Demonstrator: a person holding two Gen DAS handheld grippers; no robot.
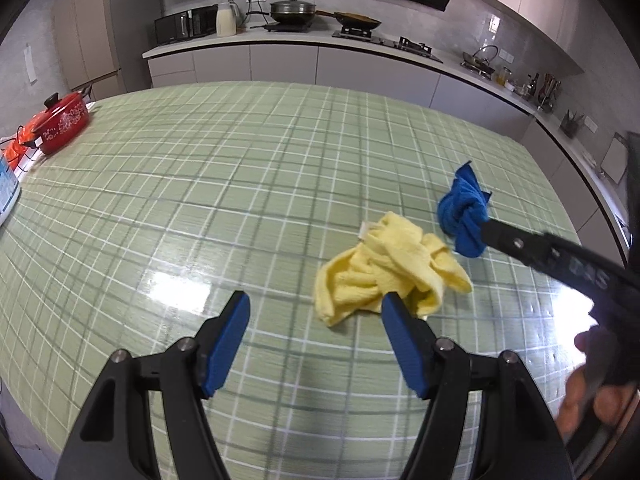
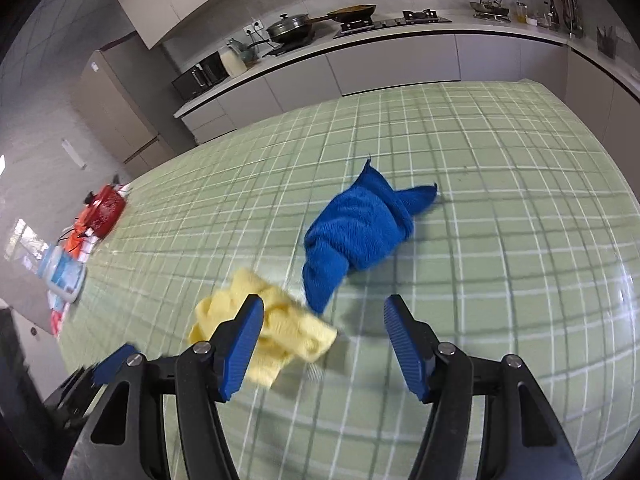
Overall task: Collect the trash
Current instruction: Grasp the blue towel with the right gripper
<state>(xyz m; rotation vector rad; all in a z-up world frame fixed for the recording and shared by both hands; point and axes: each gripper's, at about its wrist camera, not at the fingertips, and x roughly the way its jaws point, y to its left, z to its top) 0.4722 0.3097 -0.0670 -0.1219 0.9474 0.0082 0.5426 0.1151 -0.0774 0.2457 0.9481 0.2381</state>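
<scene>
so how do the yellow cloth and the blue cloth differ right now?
The yellow cloth is pale and spread loosely; the blue cloth is dark and bunched tighter. The yellow one lies ahead of the left gripper, the blue one ahead of the right gripper. Both lie crumpled and ungripped.

We see our right gripper (image 2: 320, 316) with its blue-padded jaws spread apart above the green checked tablecloth (image 2: 500, 240). A crumpled blue terry cloth (image 2: 356, 232) lies at twelve o'clock from it, and a crumpled yellow cloth (image 2: 280, 328) at nine o'clock, partly behind the left finger.
</scene>
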